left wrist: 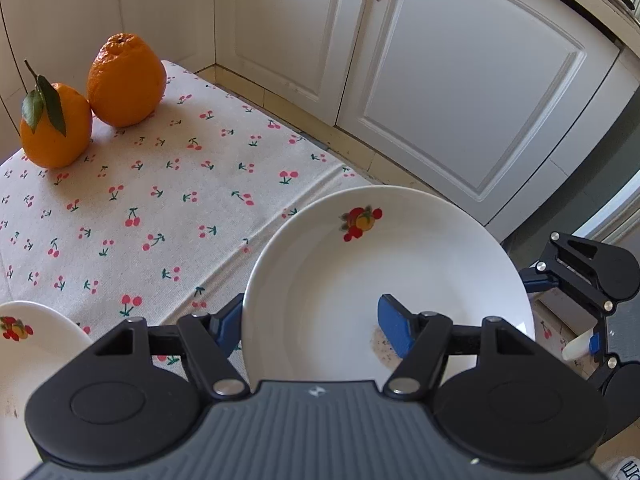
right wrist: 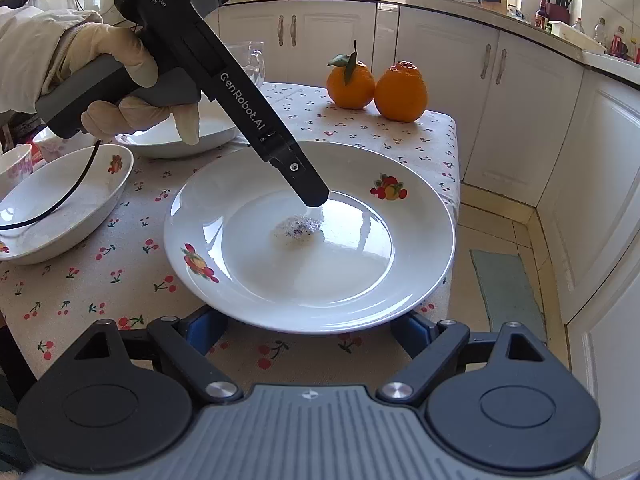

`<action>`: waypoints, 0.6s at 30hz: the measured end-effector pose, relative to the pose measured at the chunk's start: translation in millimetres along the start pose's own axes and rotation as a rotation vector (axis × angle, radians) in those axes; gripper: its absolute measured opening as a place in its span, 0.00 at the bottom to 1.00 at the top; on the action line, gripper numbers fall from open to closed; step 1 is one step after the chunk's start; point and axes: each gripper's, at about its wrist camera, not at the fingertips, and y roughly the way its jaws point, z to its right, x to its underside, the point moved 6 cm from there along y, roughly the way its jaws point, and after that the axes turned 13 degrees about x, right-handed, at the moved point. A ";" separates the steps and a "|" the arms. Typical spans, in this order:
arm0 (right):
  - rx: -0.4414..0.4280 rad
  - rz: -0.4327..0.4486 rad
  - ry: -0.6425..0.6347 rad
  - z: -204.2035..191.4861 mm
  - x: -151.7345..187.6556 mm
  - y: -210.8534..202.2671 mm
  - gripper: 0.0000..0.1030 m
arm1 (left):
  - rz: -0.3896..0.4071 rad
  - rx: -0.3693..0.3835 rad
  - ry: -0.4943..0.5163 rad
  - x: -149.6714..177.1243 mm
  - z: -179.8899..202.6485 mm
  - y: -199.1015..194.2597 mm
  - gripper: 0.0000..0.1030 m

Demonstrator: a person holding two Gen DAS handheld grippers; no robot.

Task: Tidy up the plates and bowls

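Note:
A white plate with fruit prints [right wrist: 308,240] lies on the cherry-print tablecloth near the table's right edge; it also shows in the left wrist view [left wrist: 360,280]. My left gripper [left wrist: 316,328] is open, one blue finger left of the plate's rim, the other over its inside; its body [right wrist: 240,100] reaches over the plate from the upper left. My right gripper [right wrist: 312,334] is open, its fingers straddling the plate's near rim, partly hidden under it. A white bowl [right wrist: 60,204] with a fruit print sits to the left, and another white dish [right wrist: 180,138] behind it.
Two oranges [right wrist: 376,84] stand at the table's far corner, also in the left wrist view [left wrist: 92,100]. Cups [right wrist: 16,164] stand at the far left and a glass [right wrist: 252,60] at the back. White cabinets [left wrist: 460,100] surround the table; the table edge [right wrist: 454,200] drops to the tiled floor.

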 end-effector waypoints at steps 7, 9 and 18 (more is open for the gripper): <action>0.013 -0.001 -0.002 9.1 -6.8 8.3 0.89 | 0.011 0.002 0.002 -10.6 -4.9 7.1 0.66; 0.015 -0.004 0.001 11.2 -7.4 10.0 0.89 | 0.014 0.003 0.002 -12.7 -5.8 8.8 0.66; 0.022 -0.008 0.021 14.9 -8.7 12.2 0.89 | 0.016 0.001 0.006 -19.2 -10.0 13.9 0.66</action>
